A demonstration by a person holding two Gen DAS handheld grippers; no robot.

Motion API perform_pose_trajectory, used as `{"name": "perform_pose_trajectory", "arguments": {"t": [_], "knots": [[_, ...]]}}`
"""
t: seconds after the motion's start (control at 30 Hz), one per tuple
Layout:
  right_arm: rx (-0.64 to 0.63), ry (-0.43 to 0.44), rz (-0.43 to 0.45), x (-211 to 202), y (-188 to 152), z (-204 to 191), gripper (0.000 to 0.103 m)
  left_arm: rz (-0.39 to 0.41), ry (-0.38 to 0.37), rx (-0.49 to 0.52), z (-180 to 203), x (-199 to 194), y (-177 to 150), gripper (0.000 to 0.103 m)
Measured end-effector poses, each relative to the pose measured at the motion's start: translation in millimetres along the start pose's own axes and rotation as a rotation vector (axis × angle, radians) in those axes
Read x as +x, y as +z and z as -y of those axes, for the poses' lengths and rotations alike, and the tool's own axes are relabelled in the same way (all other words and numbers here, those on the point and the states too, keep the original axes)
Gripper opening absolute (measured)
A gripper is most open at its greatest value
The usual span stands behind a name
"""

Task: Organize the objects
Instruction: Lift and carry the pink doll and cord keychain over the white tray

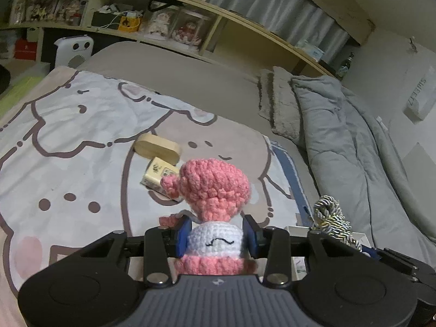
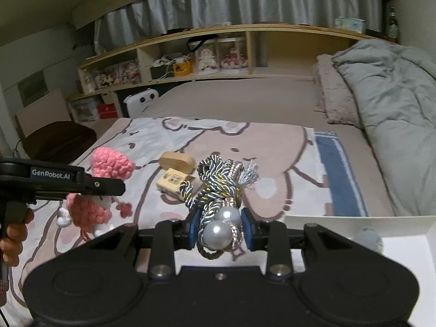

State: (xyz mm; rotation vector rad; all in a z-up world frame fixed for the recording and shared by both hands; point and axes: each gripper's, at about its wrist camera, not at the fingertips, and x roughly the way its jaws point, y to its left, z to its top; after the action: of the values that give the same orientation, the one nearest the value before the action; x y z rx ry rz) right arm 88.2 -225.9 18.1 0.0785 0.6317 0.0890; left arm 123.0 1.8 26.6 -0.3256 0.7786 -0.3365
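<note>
My left gripper (image 1: 216, 238) is shut on a pink and white crochet doll (image 1: 214, 188), held above the cartoon blanket (image 1: 68, 136). From the right wrist view the same doll (image 2: 109, 163) hangs at the left in that gripper, a hand gripping its handle. My right gripper (image 2: 220, 230) is shut on a bundle of twisted silver-grey cord with two large pearls (image 2: 220, 190); the bundle (image 1: 331, 215) also shows at the right of the left wrist view. On the blanket beyond lie an oval wooden box (image 1: 158, 145) and a small cream printed box (image 1: 159, 174).
A white box (image 2: 381, 231) with a grey fuzzy item inside sits at the lower right. A grey duvet (image 2: 395, 109) and fluffy pillow (image 1: 283, 103) lie along the right. A wooden shelf (image 2: 190, 54) of dolls and boxes and a white heater (image 1: 73, 51) stand beyond the bed.
</note>
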Motion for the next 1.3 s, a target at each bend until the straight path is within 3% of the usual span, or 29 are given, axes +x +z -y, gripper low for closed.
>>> {"name": "perform_pose_trajectory", "arguments": {"t": [0.37, 0.63, 1.07, 1.3], "knots": [[0.076, -0.090, 0.037, -42.0, -4.8, 59.8, 0.033, 0.008, -0.045, 0.062, 55.5, -1.3, 0.6, 0.042], [0.125, -0.133, 0.069, -72.8, -13.3, 103.2, 0.033, -0.008, -0.101, 0.138, 116.5, 9.2, -6.1, 0.042], [0.203, -0.188, 0.089, -108.8, -36.3, 181.1, 0.033, -0.035, -0.301, 0.188, 223.0, 46.7, -32.9, 0.042], [0.239, -0.247, 0.086, -118.7, -52.1, 223.4, 0.033, -0.101, -0.403, 0.137, 260.8, 89.1, -66.9, 0.042]]}}
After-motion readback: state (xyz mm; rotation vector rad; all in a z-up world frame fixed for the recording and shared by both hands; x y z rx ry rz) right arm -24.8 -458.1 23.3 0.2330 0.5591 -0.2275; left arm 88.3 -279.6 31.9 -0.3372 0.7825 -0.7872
